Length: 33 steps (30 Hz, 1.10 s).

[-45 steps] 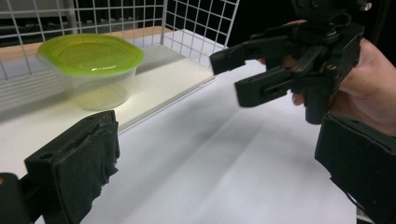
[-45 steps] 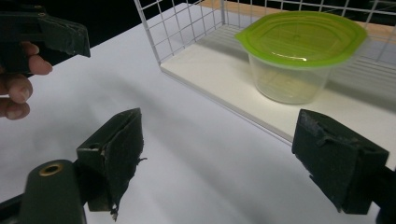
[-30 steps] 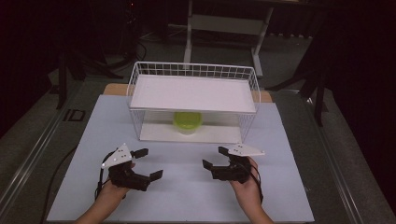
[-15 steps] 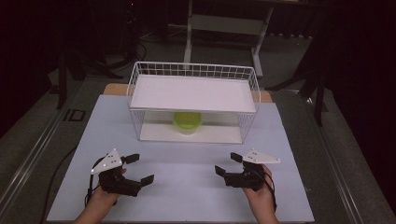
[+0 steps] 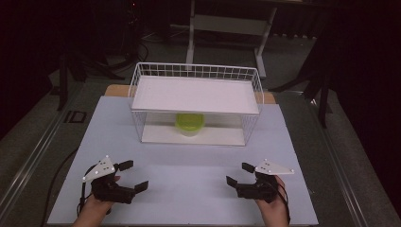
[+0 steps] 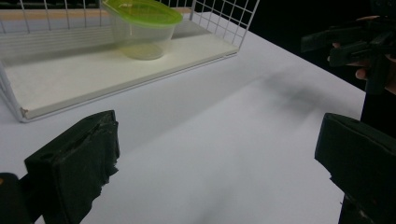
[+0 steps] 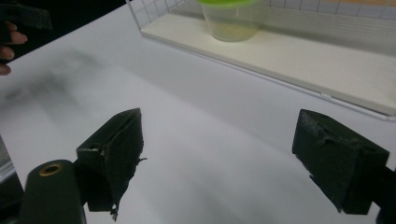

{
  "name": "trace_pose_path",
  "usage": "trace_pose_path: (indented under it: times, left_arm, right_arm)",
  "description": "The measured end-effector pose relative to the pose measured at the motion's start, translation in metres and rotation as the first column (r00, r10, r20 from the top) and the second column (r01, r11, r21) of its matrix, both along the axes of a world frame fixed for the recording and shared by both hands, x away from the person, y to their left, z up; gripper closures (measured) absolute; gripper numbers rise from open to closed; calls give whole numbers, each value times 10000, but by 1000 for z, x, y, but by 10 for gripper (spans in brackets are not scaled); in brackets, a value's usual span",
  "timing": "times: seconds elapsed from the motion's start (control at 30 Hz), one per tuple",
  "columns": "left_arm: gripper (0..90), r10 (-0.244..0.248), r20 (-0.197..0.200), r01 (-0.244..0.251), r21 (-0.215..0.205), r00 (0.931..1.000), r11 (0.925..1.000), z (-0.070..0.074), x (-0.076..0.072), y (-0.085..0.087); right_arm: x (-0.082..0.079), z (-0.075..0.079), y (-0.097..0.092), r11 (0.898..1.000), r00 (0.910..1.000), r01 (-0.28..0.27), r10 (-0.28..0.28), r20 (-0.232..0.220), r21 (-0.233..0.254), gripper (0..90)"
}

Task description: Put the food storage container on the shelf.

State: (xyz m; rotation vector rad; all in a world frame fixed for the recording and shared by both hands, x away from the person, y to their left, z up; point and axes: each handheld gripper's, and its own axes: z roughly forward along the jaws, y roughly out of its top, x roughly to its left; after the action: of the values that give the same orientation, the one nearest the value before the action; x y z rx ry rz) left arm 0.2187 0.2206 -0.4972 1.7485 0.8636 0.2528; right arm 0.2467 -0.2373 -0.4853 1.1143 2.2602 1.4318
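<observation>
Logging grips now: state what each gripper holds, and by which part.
Nothing: left gripper and right gripper are both open and empty.

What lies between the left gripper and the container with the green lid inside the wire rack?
Between the left gripper and the container, the high view shows bare white table and then the front edge of the wire rack, which looks open on that side.

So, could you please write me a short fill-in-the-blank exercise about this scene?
1. The tub has a lid coloured ____.
2. The tub stands on the ____ shelf of the wire rack.
3. The jaws of the left gripper and the right gripper are ____.
4. Both grippers hold ____.

Missing words: green; lower; open; nothing
</observation>
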Motion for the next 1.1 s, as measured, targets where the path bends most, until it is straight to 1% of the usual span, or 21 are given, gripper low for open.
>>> trace_pose_path:
  times: [0.1, 0.17, 0.2, 0.27, 0.37, 0.43, 0.5, 0.53, 0.6, 0.83, 0.93, 1.1]
  left_arm:
    - [8, -5, 6, 5, 44, 10000, 10000, -3, -1, 0]
    - [8, -16, 47, 16, 90, 10000, 10000, -4, -1, 0]
    - [8, -8, 96, 7, 123, 10000, 9999, -5, -1, -1]
    - [8, -9, 153, 8, 66, 9999, 10000, -5, 0, -1]
    - [8, -4, 300, -2, 205, 9995, 9998, -6, 0, -1]
    - [8, 25, 210, -28, 146, 9998, 9999, -7, -1, 0]
    - [8, 76, 257, -80, 149, 9996, 9999, -7, -1, 1]
    - [8, 98, 312, -104, 191, 9995, 9998, -7, -1, 1]
    - [8, 133, 384, -140, 163, 9992, 9998, -6, -2, 2]
    - [8, 237, 368, -245, 216, 9990, 9995, -7, -1, 4]
    - [8, 283, 304, -285, 52, 9991, 9996, -7, 0, 6]
    - [8, 416, 420, -418, 30, 9982, 9991, -6, 0, 10]
  right_arm:
    - [-1, -4, -3, 10000, 10000, 58, -58, -33, -23, 163]
    - [0, -6, -5, 9999, 10000, 86, -86, 34, -69, 163]
    - [1, -7, -5, 9999, 10000, 96, -96, -4, -85, 164]
    - [2, -9, -6, 9999, 9999, 120, -120, 11, -120, 164]
    - [2, -10, -7, 9997, 9999, 98, -96, 67, -222, 164]
    - [2, -11, -8, 9996, 9999, 74, -70, 141, -287, 164]
    - [1, -11, -8, 9991, 9998, 62, -53, 212, -411, 164]
    - [1, -11, -8, 9993, 9998, 43, -35, 218, -378, 164]
    - [2, -12, -9, 9994, 9999, 38, -32, 160, -352, 164]
    - [7, -19, -9, 9988, 9999, 70, -75, -108, -478, 164]
    - [9, -20, -10, 9990, 9998, 127, -134, -160, -431, 164]
    - [10, -21, -12, 9992, 9996, 153, -162, -236, -375, 164]
